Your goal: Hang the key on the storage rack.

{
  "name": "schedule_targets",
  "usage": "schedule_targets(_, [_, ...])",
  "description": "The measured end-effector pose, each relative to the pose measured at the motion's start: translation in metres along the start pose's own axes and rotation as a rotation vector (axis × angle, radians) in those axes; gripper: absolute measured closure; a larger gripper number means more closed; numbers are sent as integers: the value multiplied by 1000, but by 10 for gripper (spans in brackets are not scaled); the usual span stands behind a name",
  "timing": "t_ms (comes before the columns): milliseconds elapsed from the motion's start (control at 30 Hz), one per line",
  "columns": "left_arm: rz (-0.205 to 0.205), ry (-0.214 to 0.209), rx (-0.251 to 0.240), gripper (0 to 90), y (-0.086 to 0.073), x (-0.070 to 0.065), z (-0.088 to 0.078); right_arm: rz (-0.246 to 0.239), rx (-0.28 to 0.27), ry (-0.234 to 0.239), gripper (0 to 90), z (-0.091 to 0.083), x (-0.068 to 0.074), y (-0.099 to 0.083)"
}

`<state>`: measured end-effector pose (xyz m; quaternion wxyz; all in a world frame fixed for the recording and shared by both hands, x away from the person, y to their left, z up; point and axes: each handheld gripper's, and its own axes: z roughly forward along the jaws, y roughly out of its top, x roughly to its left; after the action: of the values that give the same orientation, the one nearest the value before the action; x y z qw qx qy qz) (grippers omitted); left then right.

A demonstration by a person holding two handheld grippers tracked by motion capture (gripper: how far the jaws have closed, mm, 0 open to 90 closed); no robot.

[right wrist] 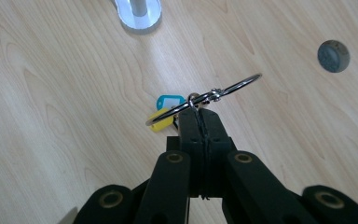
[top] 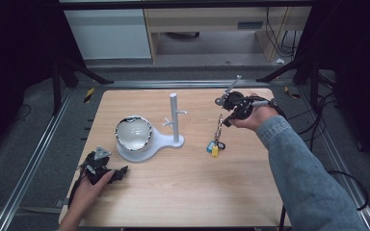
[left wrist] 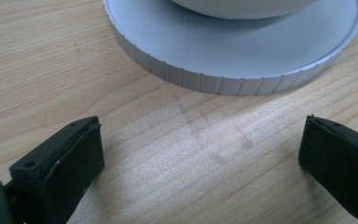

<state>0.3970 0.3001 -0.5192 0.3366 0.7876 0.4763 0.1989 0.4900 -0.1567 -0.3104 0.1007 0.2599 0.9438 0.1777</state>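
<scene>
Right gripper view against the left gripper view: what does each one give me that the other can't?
Right gripper view: jaws shut on the metal key ring, with blue tag and yellow tag hanging below, plus the stand's post base. Left gripper view: jaws wide apart, facing the ribbed round base. Both: the wooden table.

— What sort of place is this?
— A lab recording bay: light wooden tabletop (top: 183, 187) in an aluminium-rail frame (top: 29, 163), black curtains (top: 9, 43), loose cables on grey carpet (top: 318, 125), pale cabinets (top: 111, 33) behind.
</scene>
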Motion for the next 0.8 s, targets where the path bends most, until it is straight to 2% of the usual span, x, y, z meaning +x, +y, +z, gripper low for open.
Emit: schedule_targets(800, [-1,1,-2,0,0,0,0,-38,-18,-33,898,-31,-4,37])
